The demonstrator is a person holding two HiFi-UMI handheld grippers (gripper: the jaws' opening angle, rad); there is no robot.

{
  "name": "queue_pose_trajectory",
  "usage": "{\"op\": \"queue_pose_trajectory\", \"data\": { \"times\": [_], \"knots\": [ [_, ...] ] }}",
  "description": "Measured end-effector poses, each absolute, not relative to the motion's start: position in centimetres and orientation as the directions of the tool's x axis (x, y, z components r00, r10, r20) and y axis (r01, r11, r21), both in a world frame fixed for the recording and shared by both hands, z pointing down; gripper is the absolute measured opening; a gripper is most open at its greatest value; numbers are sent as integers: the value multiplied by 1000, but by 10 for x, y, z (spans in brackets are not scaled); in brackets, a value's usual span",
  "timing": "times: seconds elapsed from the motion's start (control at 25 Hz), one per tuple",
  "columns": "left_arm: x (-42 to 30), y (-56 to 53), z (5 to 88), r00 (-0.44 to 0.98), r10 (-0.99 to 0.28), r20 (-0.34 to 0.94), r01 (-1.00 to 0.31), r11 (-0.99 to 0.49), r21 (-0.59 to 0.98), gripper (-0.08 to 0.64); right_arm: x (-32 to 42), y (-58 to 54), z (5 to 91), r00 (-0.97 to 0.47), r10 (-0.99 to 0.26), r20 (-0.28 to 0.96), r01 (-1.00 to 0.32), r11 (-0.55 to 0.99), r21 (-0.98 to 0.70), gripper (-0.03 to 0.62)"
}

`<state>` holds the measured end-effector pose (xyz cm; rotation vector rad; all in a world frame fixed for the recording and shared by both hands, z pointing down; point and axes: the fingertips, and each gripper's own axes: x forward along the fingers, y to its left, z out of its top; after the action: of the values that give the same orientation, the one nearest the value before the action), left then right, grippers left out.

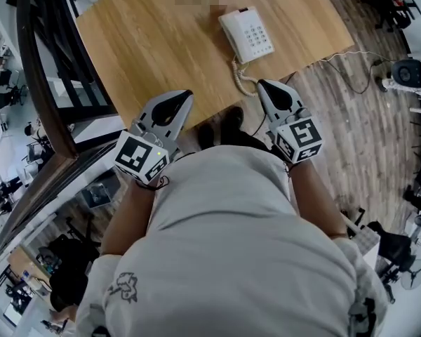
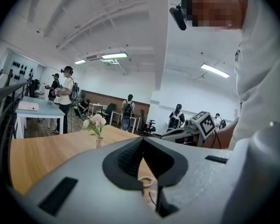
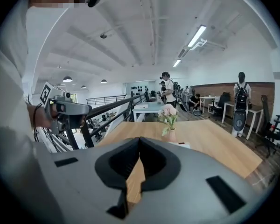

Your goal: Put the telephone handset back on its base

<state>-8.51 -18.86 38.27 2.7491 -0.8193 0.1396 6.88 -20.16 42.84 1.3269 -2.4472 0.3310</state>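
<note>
The white telephone [image 1: 247,34] sits on the wooden table [image 1: 147,41] towards its far right. Its handset [image 1: 232,32] lies along the left side of the base. A coiled cord [image 1: 241,76] runs from it over the table's near edge and shows through the left gripper's jaw gap [image 2: 146,182]. My left gripper [image 1: 182,95] hovers at the near edge, shut and empty, left of the phone. My right gripper [image 1: 265,84] is beside the cord, just short of the phone, also shut with nothing between its pads. In its own view the right gripper [image 3: 139,140] points across the table.
A small vase of pink flowers [image 3: 169,118] stands at the table's far side. A dark stair railing [image 1: 49,83] runs along the left. A cable [image 1: 351,62] trails over the wooden floor on the right. Other people, tables and chairs stand in the background.
</note>
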Motion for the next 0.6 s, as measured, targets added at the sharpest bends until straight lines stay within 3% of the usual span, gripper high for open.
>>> {"op": "queue_pose_trajectory", "data": {
  "times": [0.6],
  "knots": [
    [-15, -156, 371, 851, -499, 163, -524, -826, 209, 5, 136, -157, 417, -521, -758, 392, -831, 555, -33, 6]
  ]
}}
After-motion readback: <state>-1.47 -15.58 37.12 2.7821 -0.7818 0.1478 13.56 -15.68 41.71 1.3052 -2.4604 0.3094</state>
